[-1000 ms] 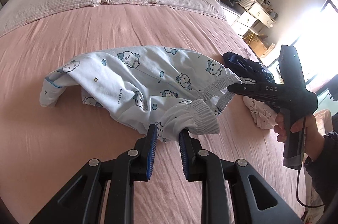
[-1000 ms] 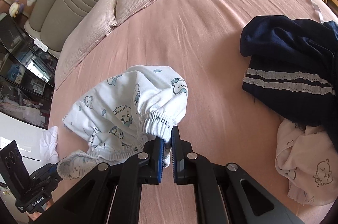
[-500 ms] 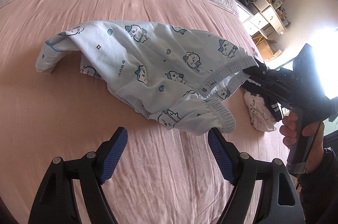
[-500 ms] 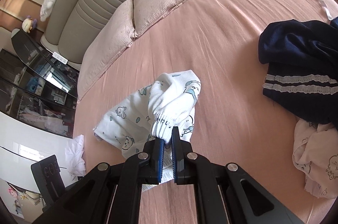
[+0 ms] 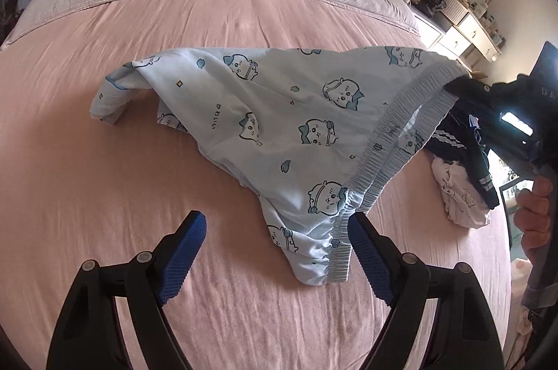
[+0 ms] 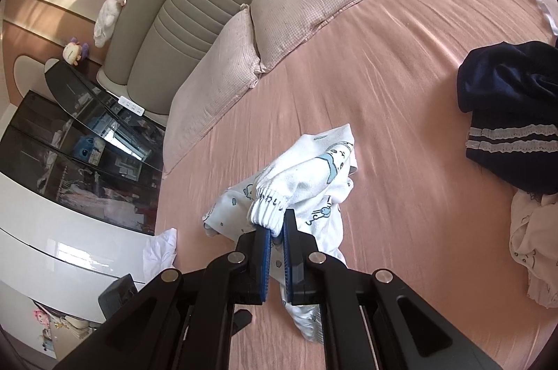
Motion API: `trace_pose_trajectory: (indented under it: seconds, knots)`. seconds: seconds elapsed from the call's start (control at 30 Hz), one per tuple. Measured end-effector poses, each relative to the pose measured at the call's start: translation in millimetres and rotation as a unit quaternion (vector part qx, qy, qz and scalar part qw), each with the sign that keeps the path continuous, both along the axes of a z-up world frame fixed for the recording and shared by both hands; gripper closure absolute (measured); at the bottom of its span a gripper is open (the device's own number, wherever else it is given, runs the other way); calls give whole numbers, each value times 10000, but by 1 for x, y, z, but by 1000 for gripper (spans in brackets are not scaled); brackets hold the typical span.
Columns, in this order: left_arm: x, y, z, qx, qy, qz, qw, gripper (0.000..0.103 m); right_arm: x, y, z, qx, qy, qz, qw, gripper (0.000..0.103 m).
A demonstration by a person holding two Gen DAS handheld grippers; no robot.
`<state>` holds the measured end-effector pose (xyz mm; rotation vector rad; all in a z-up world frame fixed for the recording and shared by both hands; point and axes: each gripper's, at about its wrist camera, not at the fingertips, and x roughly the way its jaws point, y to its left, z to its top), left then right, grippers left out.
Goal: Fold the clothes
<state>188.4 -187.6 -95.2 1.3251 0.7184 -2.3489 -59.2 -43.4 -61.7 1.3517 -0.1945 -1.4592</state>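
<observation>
Printed pants [image 5: 279, 133], waistband pinched in right tongs [image 6: 275, 232]; left tongs [image 5: 275, 230] spread wide, empty.

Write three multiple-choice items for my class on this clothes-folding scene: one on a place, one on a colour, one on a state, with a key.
1. Where does the dark navy garment lie?
A. on the pillows
B. on the pink sheet, beside the cream garment
C. on the floor

2. What colour are the pads on the fingers of the left gripper?
A. blue
B. red
C. green

3. What is the right gripper doing?
A. open, holding nothing
B. resting shut on the sheet, holding nothing
C. shut on the waistband of the light blue printed pants

Key:
1 B, since it sits on the sheet touching the cream garment.
2 A, blue ribbed pads show.
3 C, the elastic band sits pinched between its fingers.
</observation>
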Motion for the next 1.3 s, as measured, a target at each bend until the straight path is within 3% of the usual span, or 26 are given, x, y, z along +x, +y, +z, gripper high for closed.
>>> trace_pose_trajectory:
  seconds: [0.13,0.47,0.8,0.93,1.3]
  knots:
    - [-3,21,-9,-167,3,157,9997,20,2,-1,7,-98,-87,12,9999,99]
    - [-21,47,-39,-1030,-378,241,9937,19,7,-5,28,-341,-242,40,9991,99]
    - [-30,60,-24,-948,-168,67,9953,19,24,-12,46,-609,-345,206,9973,99]
    - [-28,61,-29,-1084,-270,195,9936,19,29,-13,55,-645,-210,292,9973,99]
    - [-28,31,-50,-934,-691,539,9918,19,25,-7,64,-816,-290,80,9962,99]
